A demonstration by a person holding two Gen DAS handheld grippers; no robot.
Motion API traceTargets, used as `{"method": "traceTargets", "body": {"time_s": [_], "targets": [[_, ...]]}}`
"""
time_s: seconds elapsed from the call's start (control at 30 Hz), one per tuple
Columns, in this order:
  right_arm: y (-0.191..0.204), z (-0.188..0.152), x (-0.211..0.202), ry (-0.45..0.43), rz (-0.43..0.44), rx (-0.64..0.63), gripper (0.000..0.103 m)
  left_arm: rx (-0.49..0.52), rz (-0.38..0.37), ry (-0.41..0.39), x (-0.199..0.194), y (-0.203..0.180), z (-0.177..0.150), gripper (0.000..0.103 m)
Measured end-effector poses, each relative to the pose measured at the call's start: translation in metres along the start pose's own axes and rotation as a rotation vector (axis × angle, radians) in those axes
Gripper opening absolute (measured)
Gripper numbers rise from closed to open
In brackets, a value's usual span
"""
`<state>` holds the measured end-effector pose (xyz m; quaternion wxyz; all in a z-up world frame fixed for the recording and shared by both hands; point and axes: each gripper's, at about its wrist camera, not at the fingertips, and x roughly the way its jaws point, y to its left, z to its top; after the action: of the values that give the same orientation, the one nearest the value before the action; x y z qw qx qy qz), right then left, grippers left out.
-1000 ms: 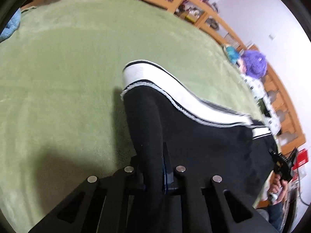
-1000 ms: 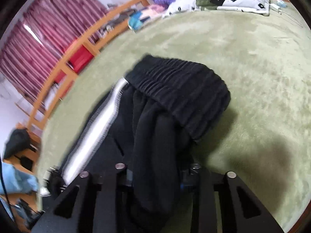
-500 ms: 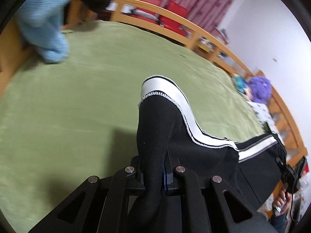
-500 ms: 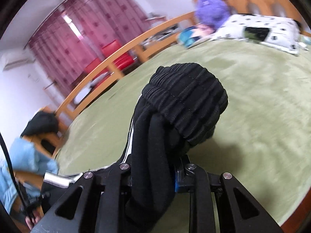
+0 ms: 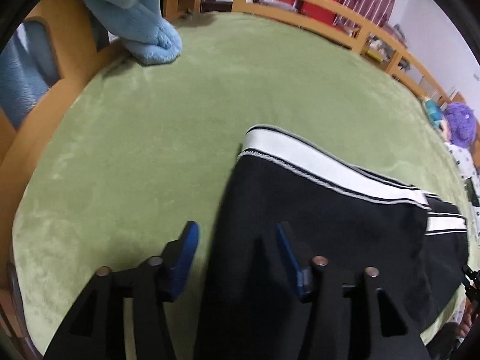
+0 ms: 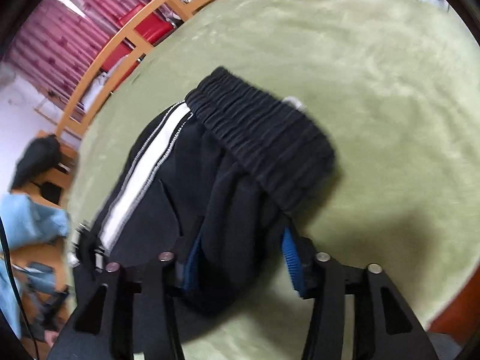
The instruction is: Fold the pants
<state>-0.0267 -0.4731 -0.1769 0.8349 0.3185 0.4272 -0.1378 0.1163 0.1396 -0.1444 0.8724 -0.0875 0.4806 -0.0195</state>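
While both grippers stand open over the green blanket (image 5: 150,138), the black pants (image 5: 315,225) lie across it, cuff end under the left gripper (image 5: 235,249), waistband (image 6: 261,138) ahead of the right gripper (image 6: 240,258). Cloth bunched between the right fingers (image 6: 289,252) could snag on withdrawal and likely drag the fold crooked. Left fingers (image 5: 187,247) sit wide apart, straddling the leg's edge, gripping nothing.

green blanket (image 5: 156,138) | on it: black pants (image 5: 324,210), blue plush (image 5: 150,30)
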Motion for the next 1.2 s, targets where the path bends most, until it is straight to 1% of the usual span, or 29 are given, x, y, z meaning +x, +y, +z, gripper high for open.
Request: {"method": "traceTargets", "body": {"time_s": [0.03,0.1,0.13,0.2,0.27,0.3,0.33,0.4,0.43,0.47,0.53,0.6,0.67,0.73,0.77,0.8,0.87,0.93,0.97,1.03,1.1,1.2], "targets": [[0.004,-0.001,-0.009,-0.03,-0.009,-0.017,0.051,0.007,-0.017,-0.015,-0.007,-0.001,-0.004,0.053],[0.012,-0.003,-0.022,-0.084,-0.008,-0.044,0.052,0.04,-0.045,-0.035,-0.016,-0.008,-0.013,0.058],[0.021,-0.005,-0.028,-0.114,0.002,-0.076,0.053,0.053,-0.05,-0.036,-0.016,-0.012,-0.019,0.06],[0.035,-0.009,-0.03,-0.136,0.028,-0.136,0.057,0.076,-0.039,-0.015,-0.009,-0.019,-0.035,0.061],[0.043,-0.012,-0.023,-0.123,0.045,-0.173,0.058,0.08,-0.026,0.051,0.005,-0.021,-0.055,0.06],[0.046,-0.015,-0.012,-0.1,0.054,-0.189,0.061,0.077,-0.016,0.071,0.011,-0.019,-0.065,0.06],[0.046,-0.018,-0.003,-0.084,0.049,-0.198,0.065,0.079,-0.01,0.064,0.01,-0.018,-0.072,0.06],[0.041,-0.021,0.026,-0.007,-0.037,-0.196,0.065,0.074,-0.027,0.036,-0.003,-0.012,-0.079,0.06],[0.04,-0.019,0.033,0.018,-0.053,-0.195,0.065,0.063,-0.043,0.029,-0.01,-0.008,-0.08,0.061],[0.041,-0.021,0.035,0.024,-0.064,-0.198,0.065,0.036,-0.069,0.012,-0.02,-0.001,-0.08,0.061],[0.048,-0.023,0.025,0.0,-0.071,-0.217,0.065,-0.017,-0.096,-0.009,-0.027,0.015,-0.082,0.065],[0.058,-0.025,0.012,-0.03,-0.064,-0.226,0.065,-0.101,-0.143,-0.023,-0.031,0.034,-0.089,0.067],[0.063,-0.028,0.002,-0.052,-0.064,-0.219,0.066,-0.183,-0.205,-0.004,-0.023,0.052,-0.096,0.067],[0.068,-0.031,-0.004,-0.056,-0.064,-0.213,0.071,-0.27,-0.259,0.026,-0.014,0.063,-0.105,0.067],[0.07,-0.032,-0.006,-0.055,-0.054,-0.21,0.071,-0.308,-0.291,0.028,-0.008,0.069,-0.107,0.067],[0.071,-0.034,-0.007,-0.046,-0.019,-0.204,0.071,-0.323,-0.306,0.024,-0.008,0.069,-0.11,0.067],[0.077,-0.04,-0.003,-0.02,0.018,-0.194,0.071,-0.338,-0.342,0.013,-0.005,0.068,-0.11,0.067],[0.08,-0.045,0.0,0.0,0.023,-0.195,0.071,-0.351,-0.367,0.018,0.0,0.065,-0.111,0.067],[0.082,-0.049,-0.001,0.0,0.031,-0.195,0.071,-0.365,-0.373,0.025,0.004,0.062,-0.109,0.067],[0.087,-0.055,-0.003,-0.009,0.04,-0.197,0.071,-0.368,-0.354,0.017,0.003,0.054,-0.11,0.069],[0.094,-0.063,-0.004,-0.013,0.035,-0.216,0.071,-0.35,-0.331,0.011,0.004,0.045,-0.112,0.069],[0.103,-0.069,0.001,0.012,0.02,-0.263,0.071,-0.31,-0.289,0.001,0.005,0.038,-0.114,0.068]]}}
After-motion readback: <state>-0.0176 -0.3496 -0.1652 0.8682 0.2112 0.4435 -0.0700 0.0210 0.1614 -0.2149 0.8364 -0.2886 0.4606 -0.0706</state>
